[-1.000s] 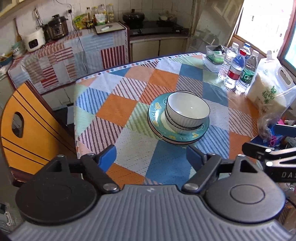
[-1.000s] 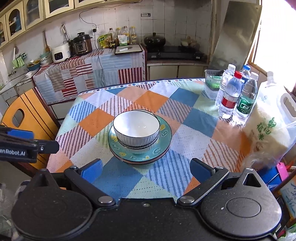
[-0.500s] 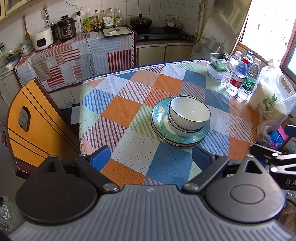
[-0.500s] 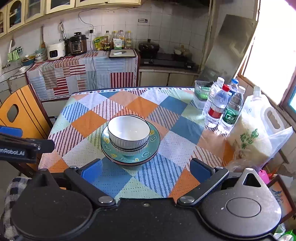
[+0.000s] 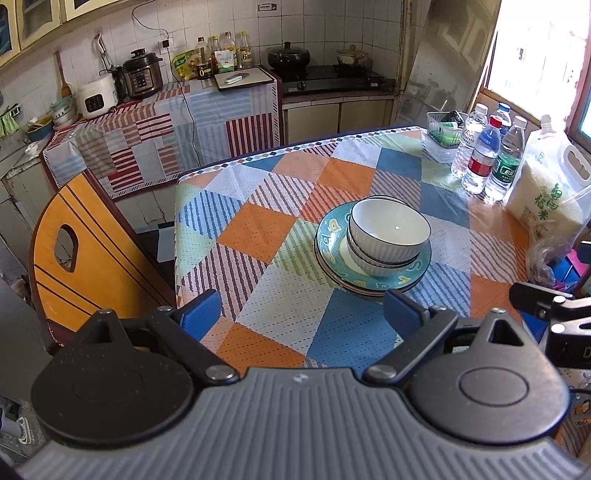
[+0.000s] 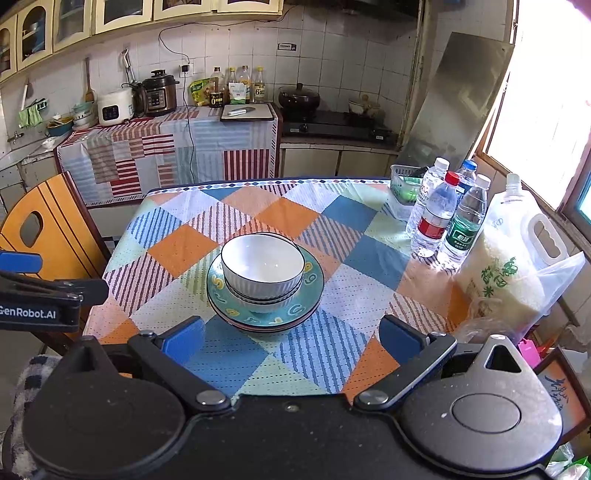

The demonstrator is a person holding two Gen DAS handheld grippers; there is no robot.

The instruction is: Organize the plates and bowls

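Daylight pours in from the window [image 6: 546, 110] on the right, blown out to white in both views. Glare spreads across the metal panel [image 6: 454, 99] and glints off the bottles [image 5: 487, 158]. The table [image 5: 258, 236] is evenly bright and sharp, with soft shadows. Fisheye curvature bends the cabinets [image 6: 74, 22] and edges.

Beneath the stacked white ribbed bowls [image 6: 263, 271], centre of the teal patterned plates [image 6: 314, 284] hidden; plate count unclear. Beside that stack, orange wooden chair [image 6: 48, 236] cut off at left edge. Labels on clear plastic water bottles [image 5: 484, 162] too small to read.
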